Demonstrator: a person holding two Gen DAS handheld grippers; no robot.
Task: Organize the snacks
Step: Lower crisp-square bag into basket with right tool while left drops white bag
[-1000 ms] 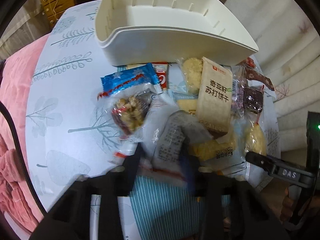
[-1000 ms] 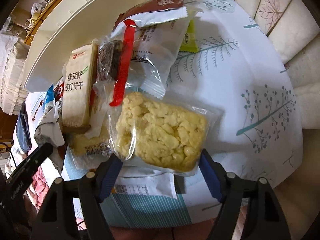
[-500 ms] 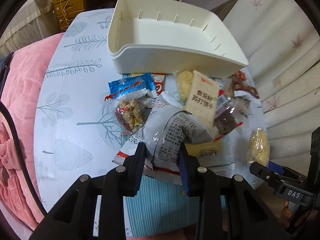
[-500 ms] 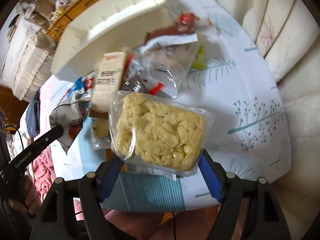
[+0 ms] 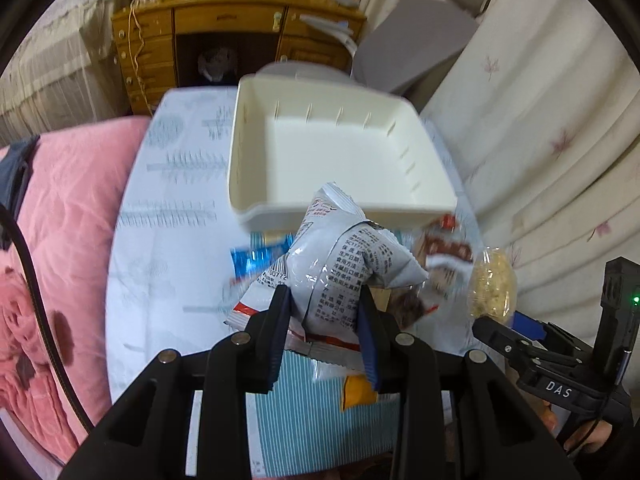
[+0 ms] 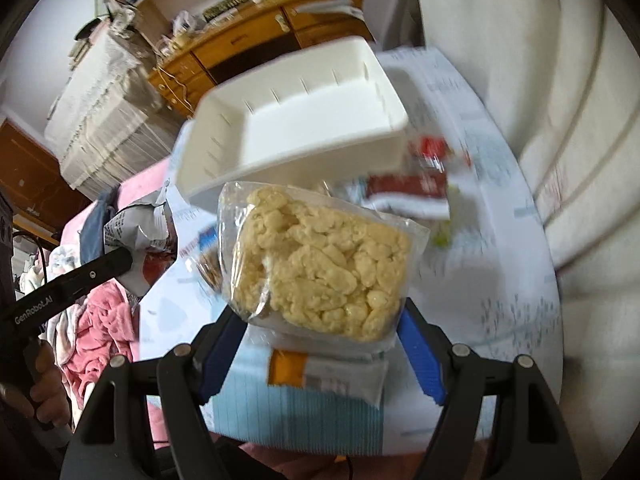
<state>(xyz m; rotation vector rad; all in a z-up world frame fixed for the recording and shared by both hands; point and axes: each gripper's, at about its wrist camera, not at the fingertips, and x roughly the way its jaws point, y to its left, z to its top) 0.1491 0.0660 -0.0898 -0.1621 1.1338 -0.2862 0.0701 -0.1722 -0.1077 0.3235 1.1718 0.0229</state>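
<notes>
Two packets have just left the bench (image 5: 168,264) — left claw (image 5: 324,322) clenched on the grey printed bag (image 5: 344,264), right claw (image 6: 320,344) grasping the yellow puffed-snack pack (image 6: 320,264) — so both seem ready for the empty white bin (image 5: 340,152).

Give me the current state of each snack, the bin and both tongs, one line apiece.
Left tongs: shut on the silver snack bag.
Silver snack bag: crumpled, lifted off the table.
Right tongs: shut on the puffed rice cake pack.
Puffed rice cake pack: sealed, held clear of the table.
White bin: upright, empty.
Blue wrapper: lying on the table by the bin.
Red-brown packets: lying on the table.
</notes>
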